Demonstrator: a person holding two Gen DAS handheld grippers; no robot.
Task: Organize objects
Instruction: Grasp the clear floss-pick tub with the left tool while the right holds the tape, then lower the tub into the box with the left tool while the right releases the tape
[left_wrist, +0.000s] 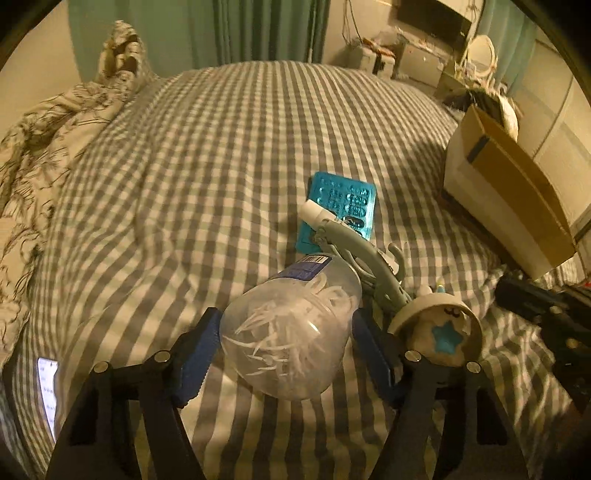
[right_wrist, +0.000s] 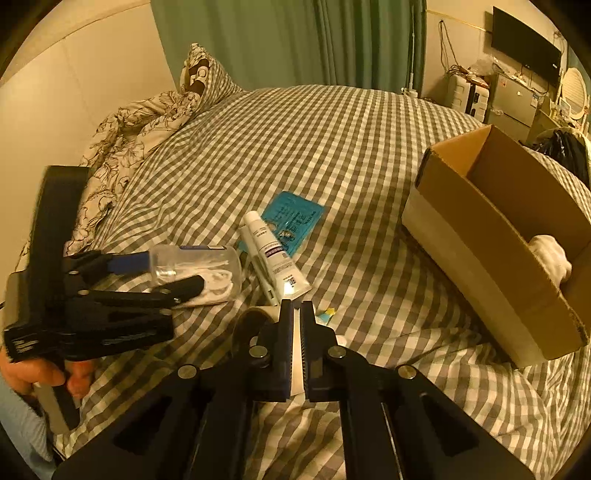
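Slippage looks likely: left tongs (left_wrist: 286, 354) straddle the clear plastic bottle of white picks (left_wrist: 291, 332) lying on the checked bed (left_wrist: 221, 155), pads not visibly pressing, while right tongs (right_wrist: 297, 310) are pinched closed, holding nothing I can make out.

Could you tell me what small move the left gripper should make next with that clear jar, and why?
Probably finish closing the left gripper on the clear jar. The jar lies on its side on the checked bedspread between the blue pads, which flank it without clearly pressing. A firm grip would let it be lifted toward the open cardboard box.
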